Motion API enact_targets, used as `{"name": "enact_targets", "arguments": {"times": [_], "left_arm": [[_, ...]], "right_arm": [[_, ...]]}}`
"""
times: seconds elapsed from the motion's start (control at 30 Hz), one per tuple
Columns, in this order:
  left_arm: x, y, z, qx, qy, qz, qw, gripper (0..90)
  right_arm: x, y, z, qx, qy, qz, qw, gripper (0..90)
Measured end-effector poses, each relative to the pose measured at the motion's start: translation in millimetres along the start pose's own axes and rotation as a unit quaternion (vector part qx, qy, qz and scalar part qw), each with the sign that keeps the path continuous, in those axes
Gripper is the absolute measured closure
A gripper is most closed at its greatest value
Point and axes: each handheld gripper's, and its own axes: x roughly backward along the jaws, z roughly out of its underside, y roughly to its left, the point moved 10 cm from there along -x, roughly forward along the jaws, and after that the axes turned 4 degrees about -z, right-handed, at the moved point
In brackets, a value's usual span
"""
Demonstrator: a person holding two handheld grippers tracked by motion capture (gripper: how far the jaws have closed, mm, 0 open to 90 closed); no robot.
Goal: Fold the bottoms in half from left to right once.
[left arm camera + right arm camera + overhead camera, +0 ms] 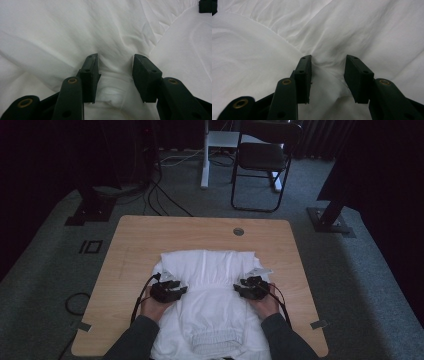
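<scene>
— Cloth first: where is it?

— The white garment point(210, 290) lies flat in the middle of the desk point(130, 240), long axis running from me toward the far edge, elastic waistband nearest me.

— And your fingers?

— My left gripper point(168, 281) and right gripper point(251, 281) sit on opposite side edges, about equally near. Both sets of fingers point(91, 75) stand half spread, a bunched ridge of fabric between them; I can't tell whether they pinch it.

White garment point(210, 285): soft matt cloth, creased; table point(135, 245): smooth wood-look top; gripper jaws: matt black plastic.
</scene>
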Motion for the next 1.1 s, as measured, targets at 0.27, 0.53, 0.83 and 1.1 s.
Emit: {"name": "enact_targets", "arguments": {"times": [0.27, 0.53, 0.83, 1.1], "left_arm": [[20.7, 5.2, -8.7, -0.013, -0.02, -0.005, 0.9997, 55.2], [17.8, 69.4, -74.5, 0.025, -0.05, -0.075, 0.9956, 39.8], [-25.7, 118.7, -61.3, 0.081, 0.011, -0.115, 0.99, 26.9], [-36.8, 120.4, -43.5, 0.092, 0.036, -0.097, 0.9904, 26.5]], "right_arm": [[9.1, 14.1, 12.4, 0.007, -0.008, -0.012, 0.9999, 56.6], [9.4, 13.4, 12.4, -0.001, -0.013, -0.021, 0.9997, 56.8], [9.9, 12.5, 12.7, -0.007, -0.017, -0.031, 0.9993, 56.9], [9.9, 12.5, 12.9, -0.008, -0.019, -0.032, 0.9993, 57.0]]}}
